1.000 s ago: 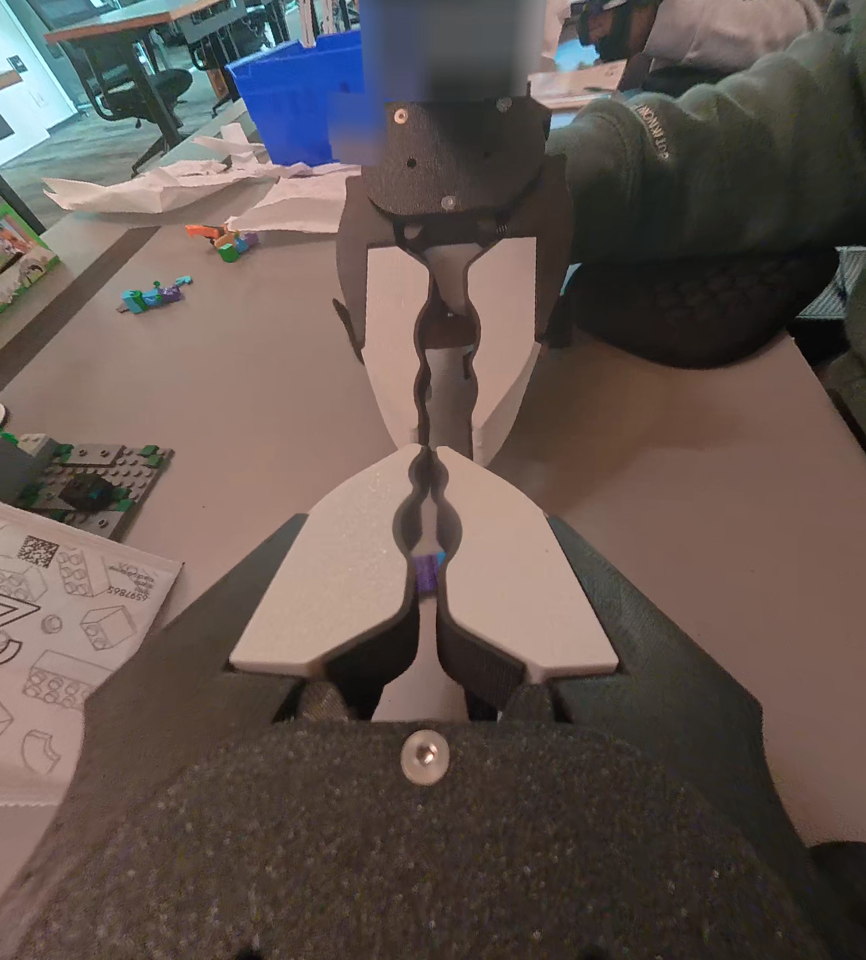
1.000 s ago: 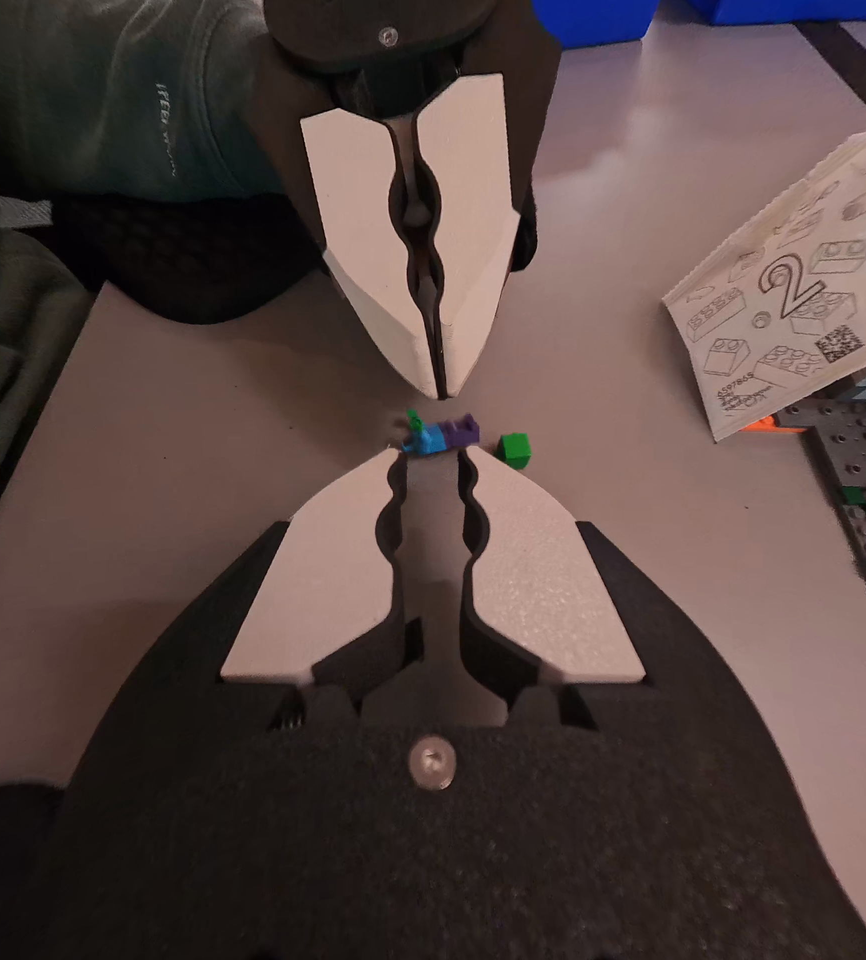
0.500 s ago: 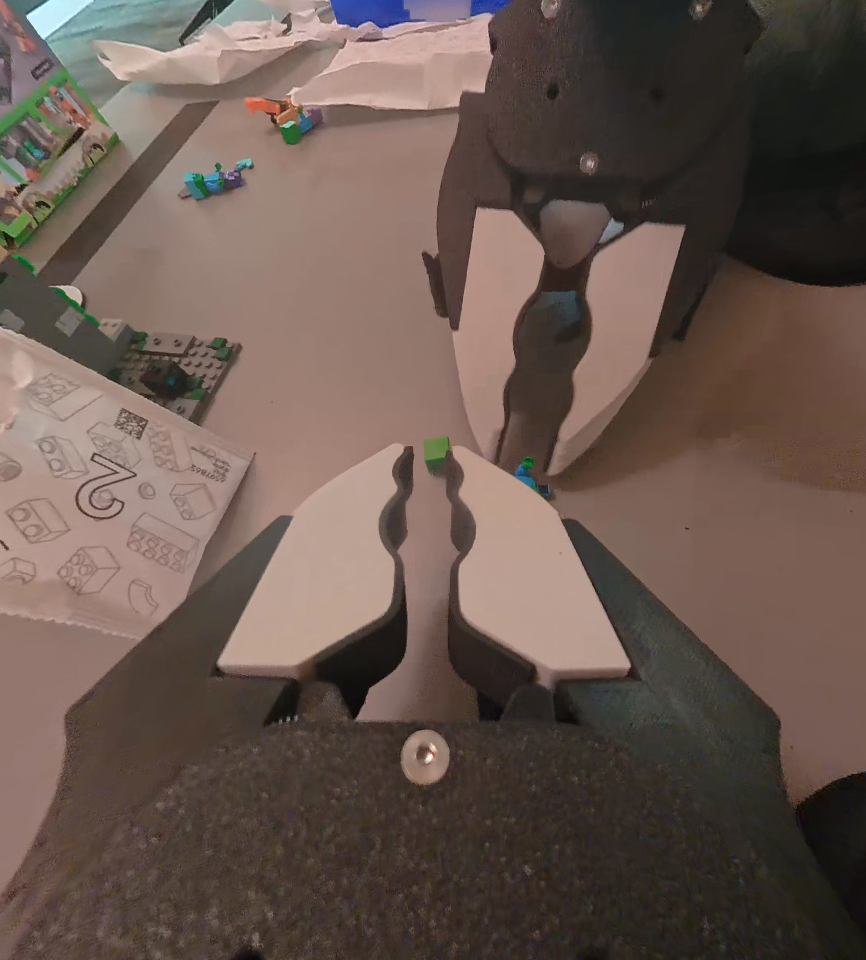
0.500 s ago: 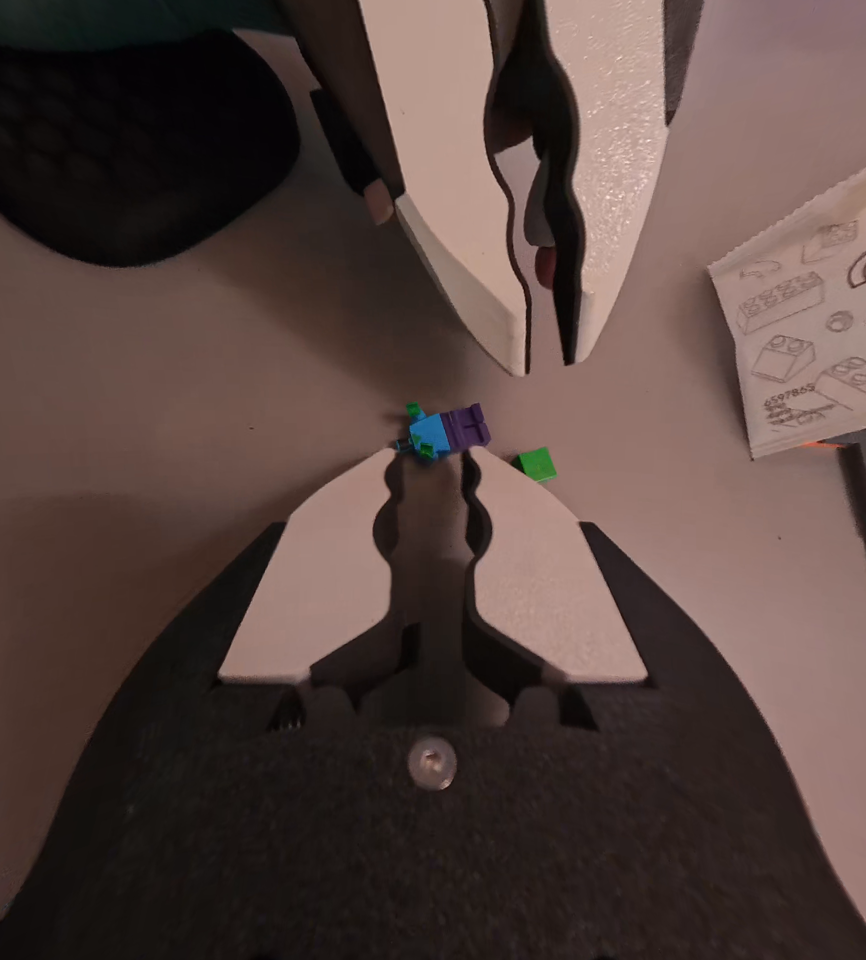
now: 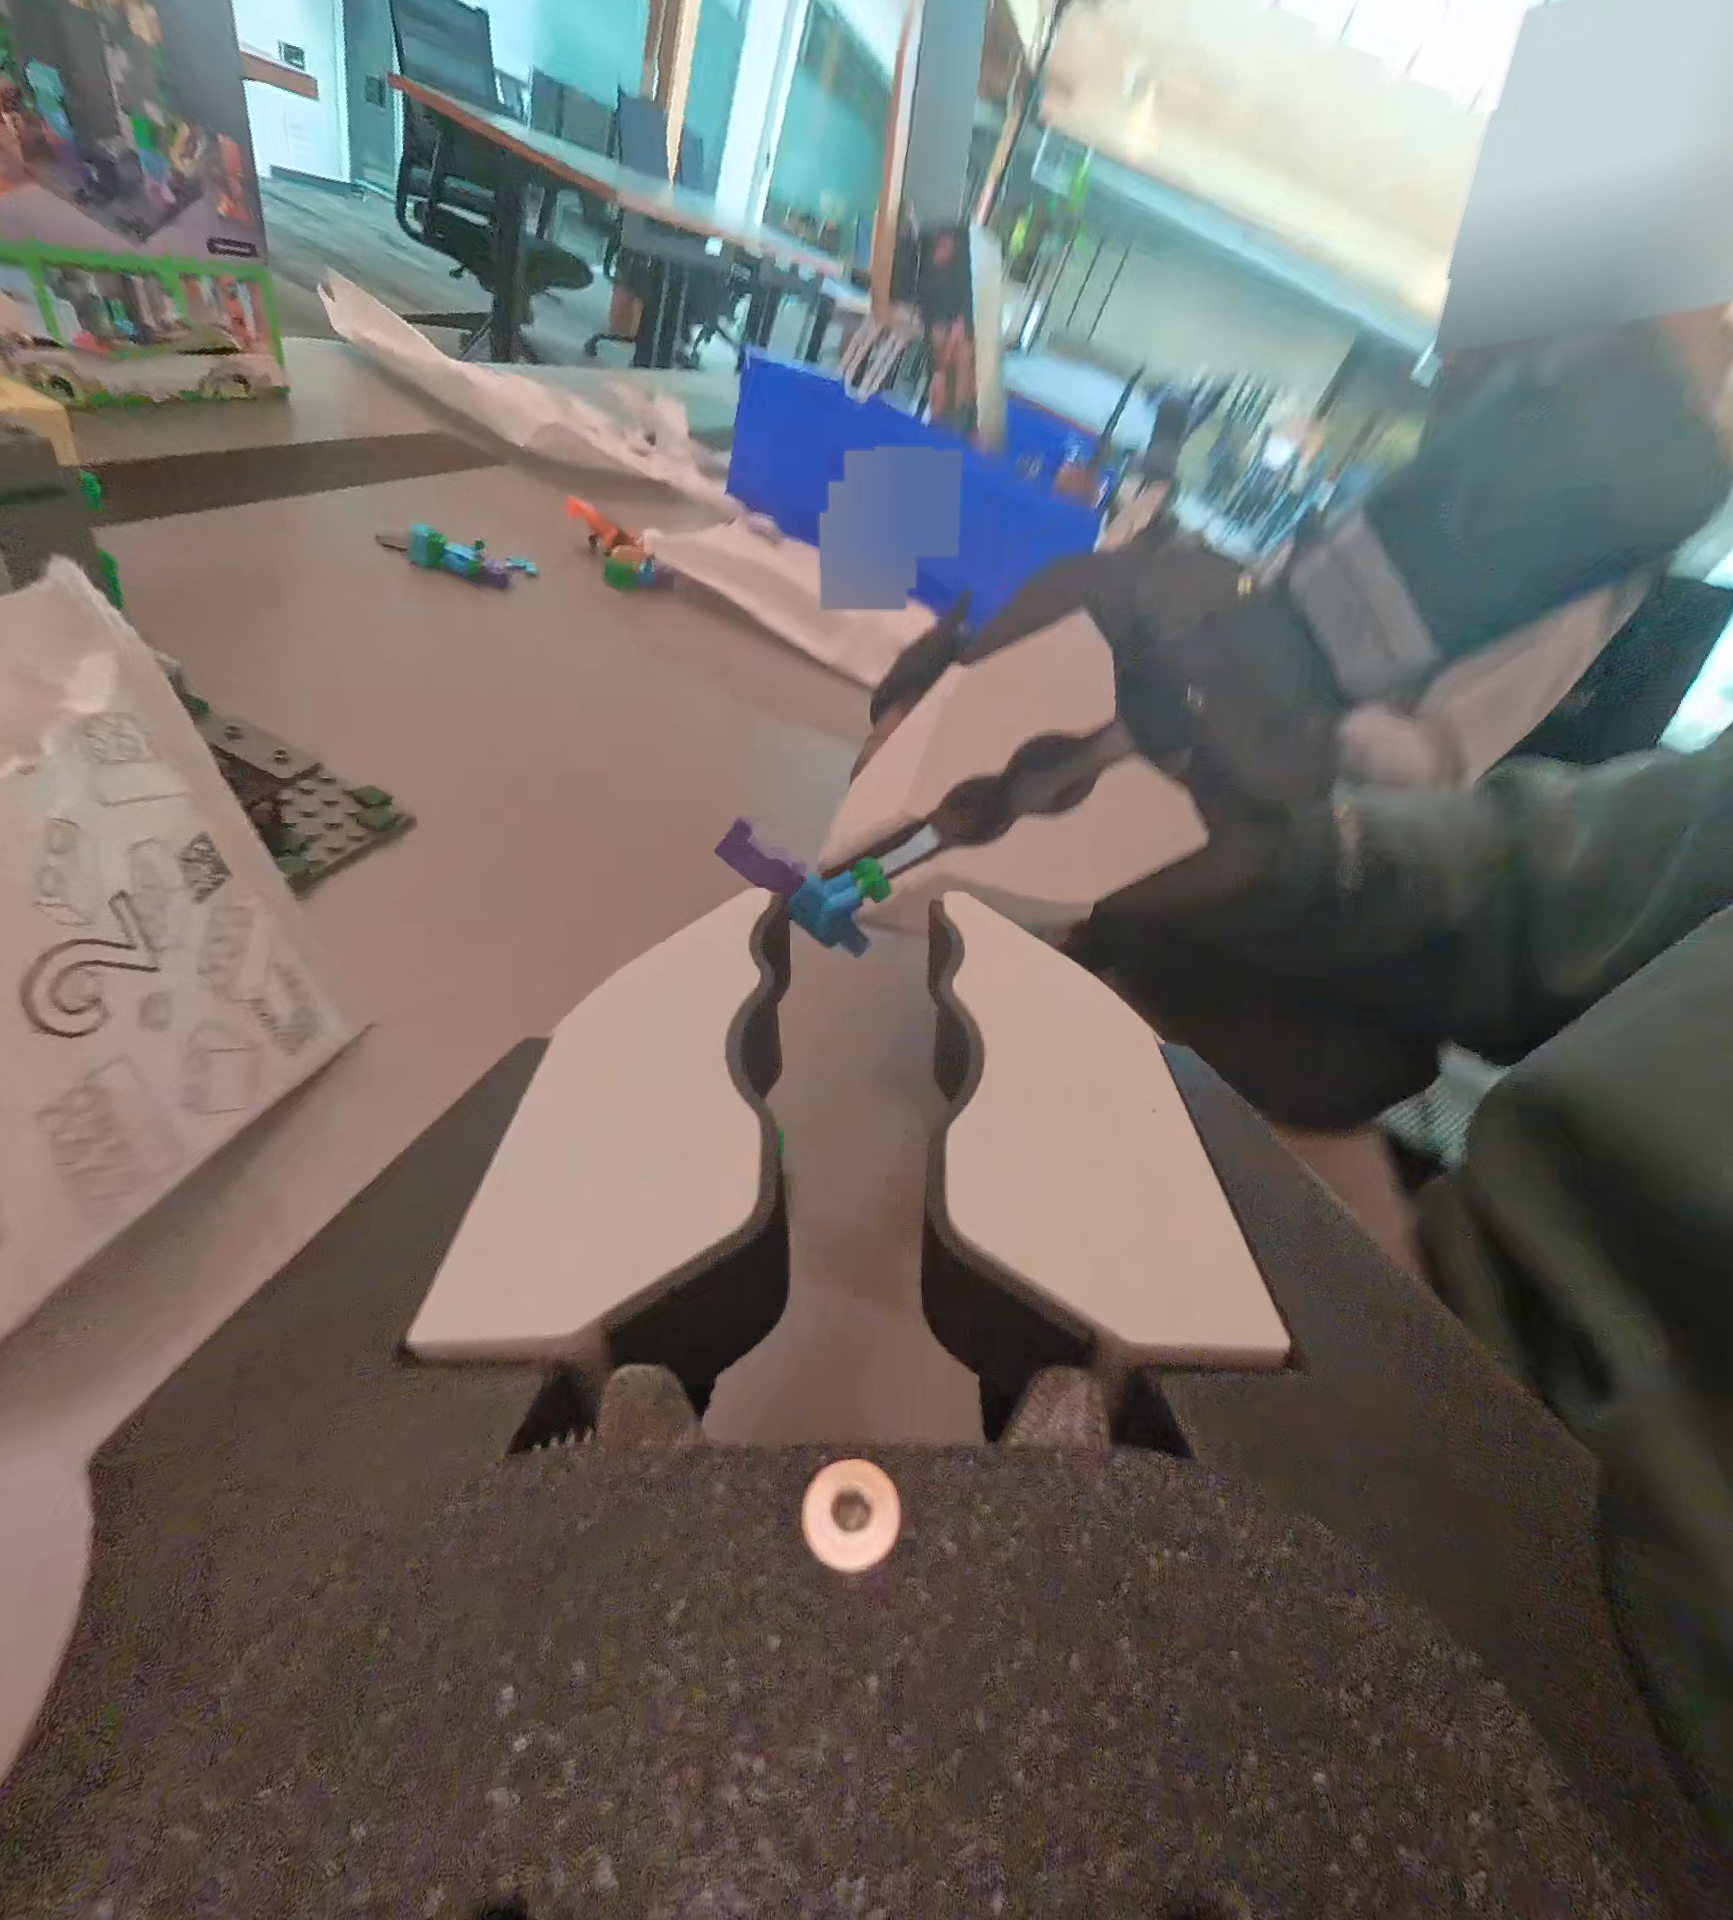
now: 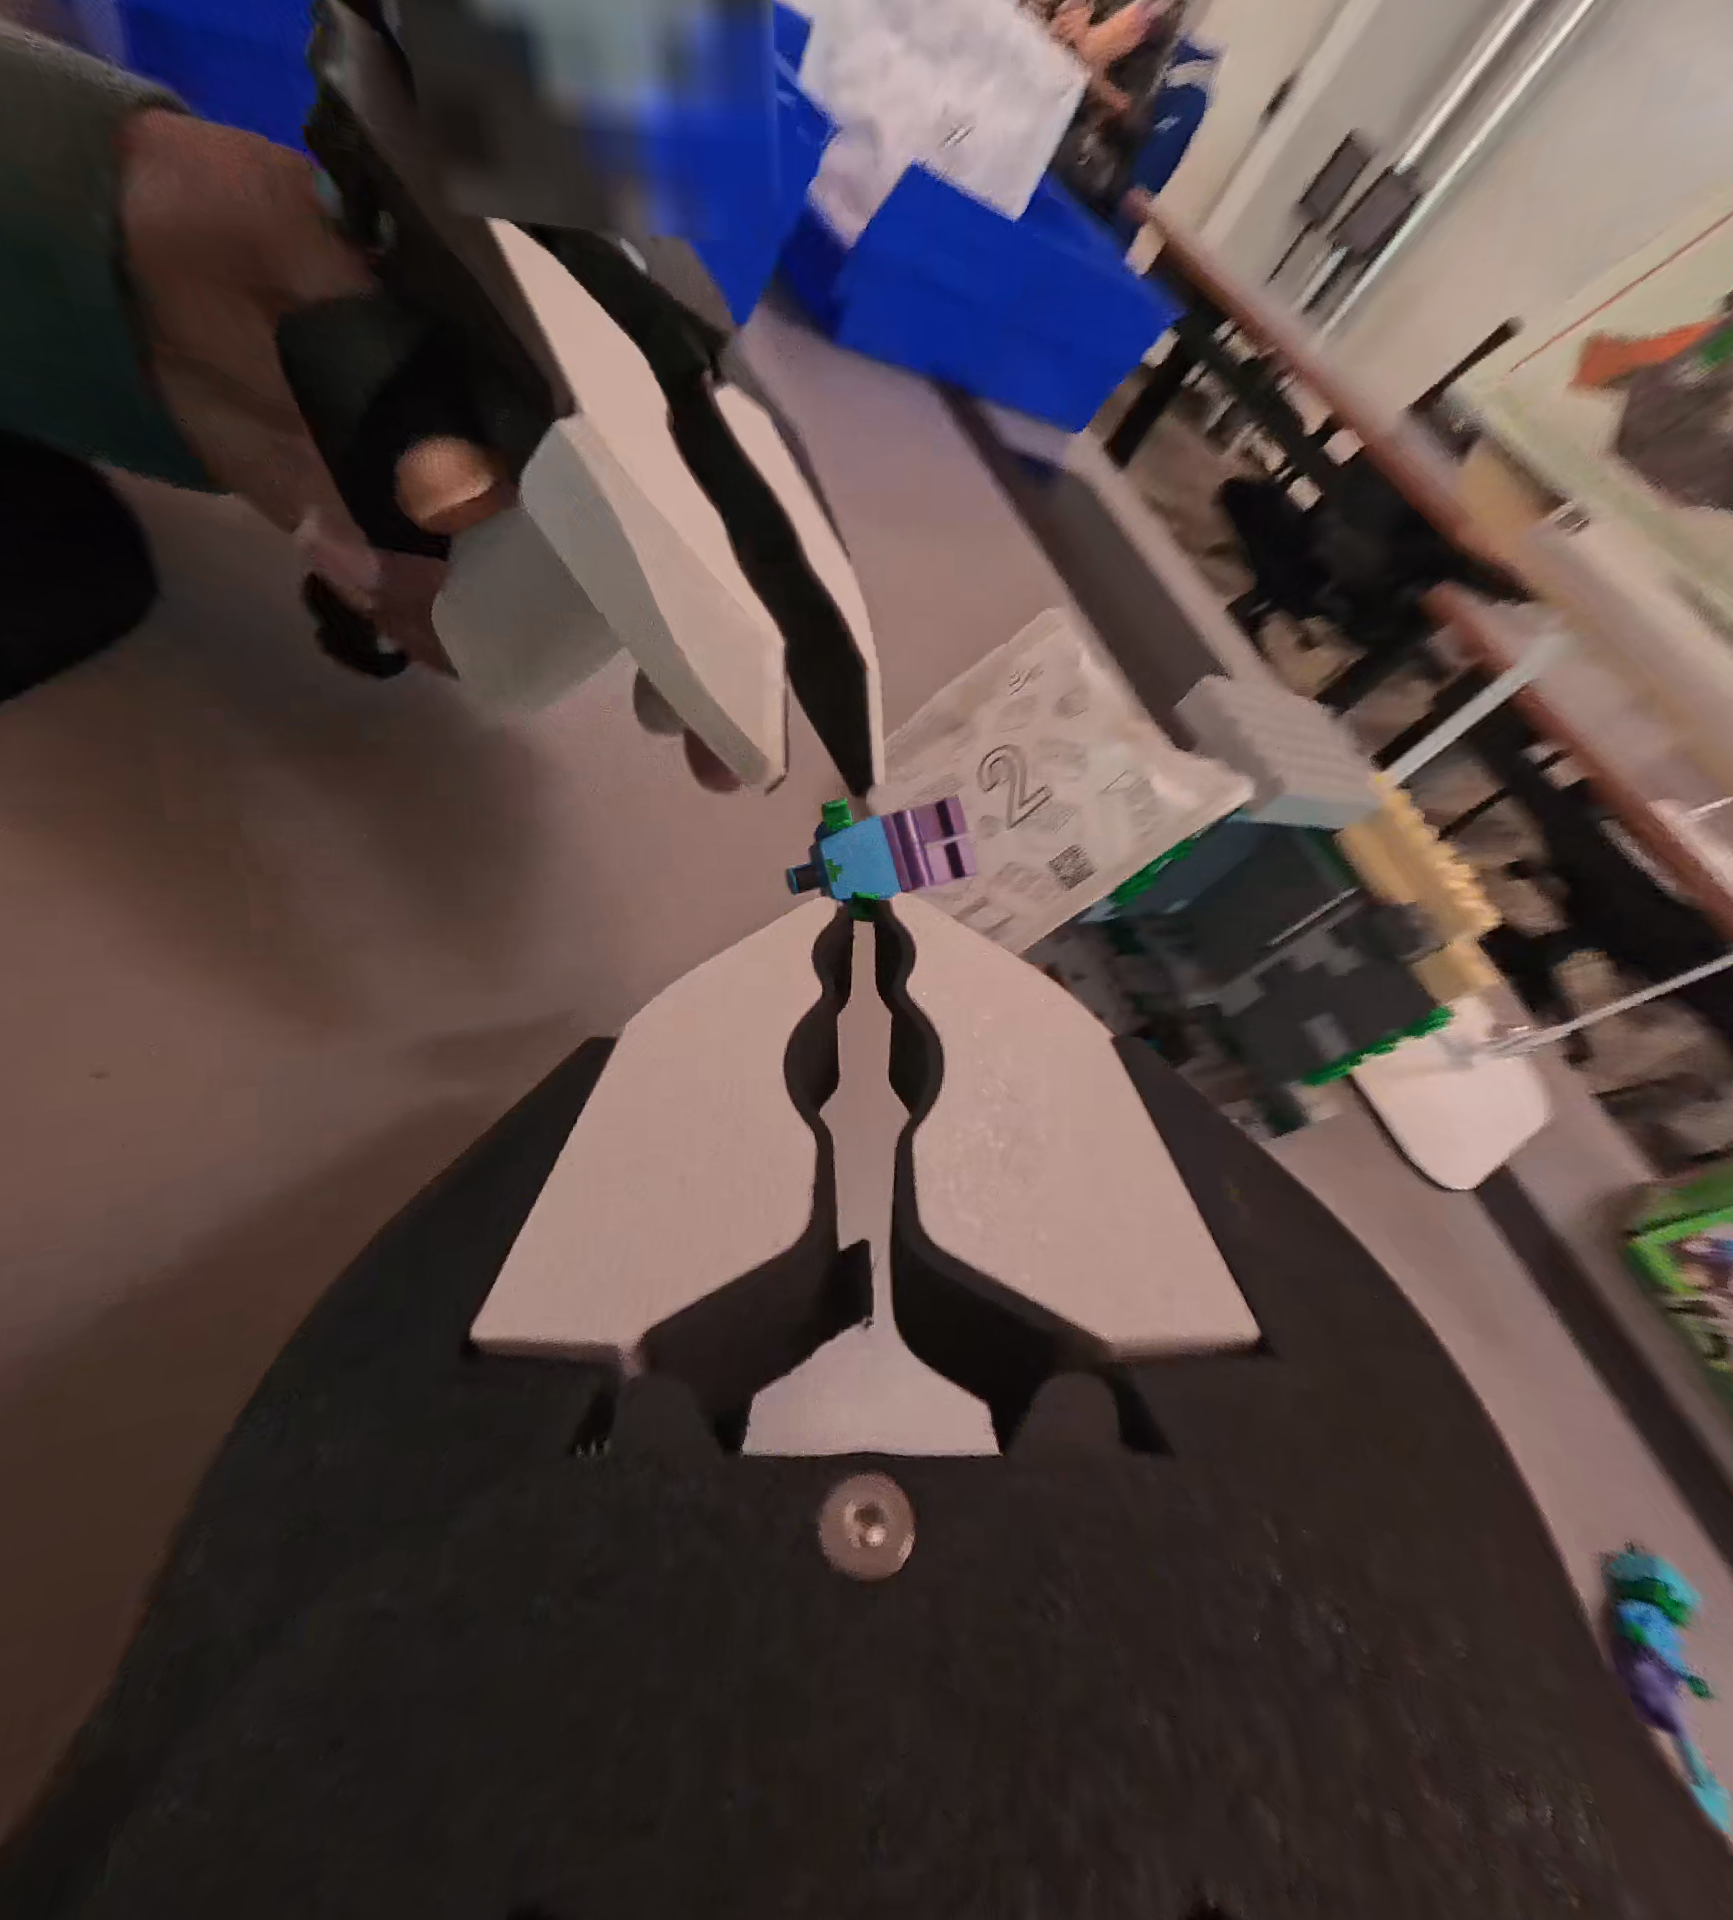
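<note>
My right gripper (image 6: 864, 920) is shut on the green arm of a small brick figure (image 6: 883, 852) with a blue body and purple legs, and holds it above the grey table (image 6: 218, 935). In the left wrist view the right gripper (image 5: 841, 857) comes in from the upper right with the figure (image 5: 815, 894) at its tips. My left gripper (image 5: 857, 912) is open, and the figure hangs just in front of its fingertips, not pressed by them. In the right wrist view the left gripper (image 6: 815, 779) points down at the figure from above.
A white paper bag with printed brick drawings (image 5: 83, 935) lies at the left by a grey studded plate (image 5: 311, 790). More small figures (image 5: 457, 551) lie farther back, with crumpled paper, a blue bin (image 5: 1007, 520) and a toy box (image 5: 83, 208). A person's sleeve (image 5: 1568, 935) fills the right. My two grippers' fingertips are within a few centimetres of each other. The grey studded plate (image 5: 311, 790) is about 20 cm from both grippers' fingertips.
My right gripper closed on the figure that lay on the table and lifted it. My left gripper opened from shut. Both grippers rose and tilted up from the table.
</note>
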